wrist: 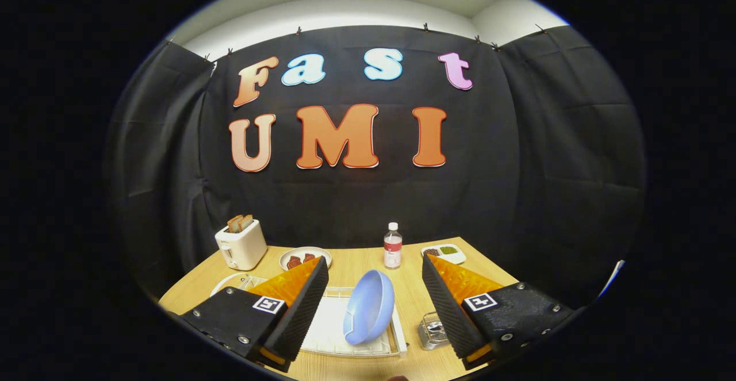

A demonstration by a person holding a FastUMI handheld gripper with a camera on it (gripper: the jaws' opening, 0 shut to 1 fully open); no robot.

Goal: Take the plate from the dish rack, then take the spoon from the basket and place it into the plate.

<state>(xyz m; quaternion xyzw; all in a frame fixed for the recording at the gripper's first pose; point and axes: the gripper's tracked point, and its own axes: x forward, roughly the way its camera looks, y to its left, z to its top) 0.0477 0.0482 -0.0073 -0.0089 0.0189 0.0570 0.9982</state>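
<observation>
A light blue plate stands on edge, tilted, in a white dish rack on the wooden table. My gripper is open, held above and short of the rack, with the plate showing in the gap between the two fingers, nearer the right side of the rack. A small clear basket sits on the table just right of the rack, partly hidden by the right finger; I cannot make out a spoon in it.
At the back of the table stand a white toaster with bread slices, a small plate of food, a clear bottle and a white dish with sauces. Another white plate's rim shows left of the rack.
</observation>
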